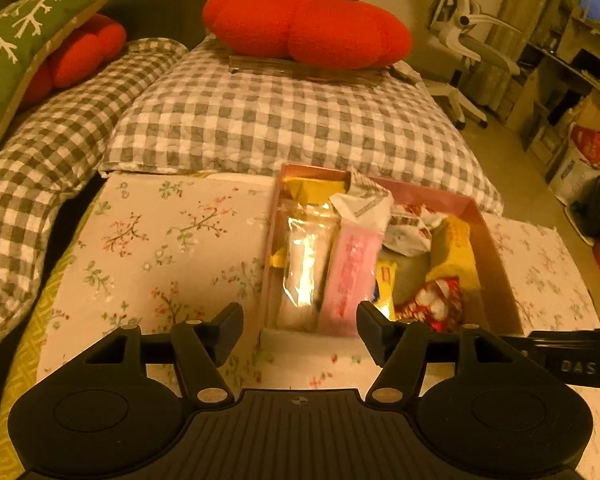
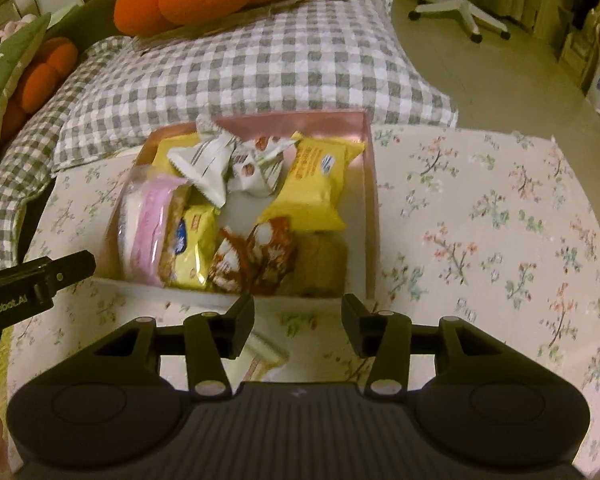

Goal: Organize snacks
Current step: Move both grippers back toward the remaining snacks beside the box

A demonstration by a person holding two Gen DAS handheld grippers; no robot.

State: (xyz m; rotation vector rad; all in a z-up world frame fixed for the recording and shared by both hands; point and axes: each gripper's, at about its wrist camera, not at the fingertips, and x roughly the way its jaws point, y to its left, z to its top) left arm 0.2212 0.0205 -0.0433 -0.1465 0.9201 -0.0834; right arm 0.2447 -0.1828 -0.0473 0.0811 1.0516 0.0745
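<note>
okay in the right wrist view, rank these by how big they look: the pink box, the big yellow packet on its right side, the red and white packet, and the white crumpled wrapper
1. pink box, clearly largest.
2. big yellow packet.
3 and 4. red and white packet and white crumpled wrapper look about alike; both are partly overlapped, so I won't rank them.

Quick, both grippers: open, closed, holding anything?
Left gripper: open, empty, above the near end of the pink cardboard snack box.
Right gripper: open, empty, just short of the box.
</note>
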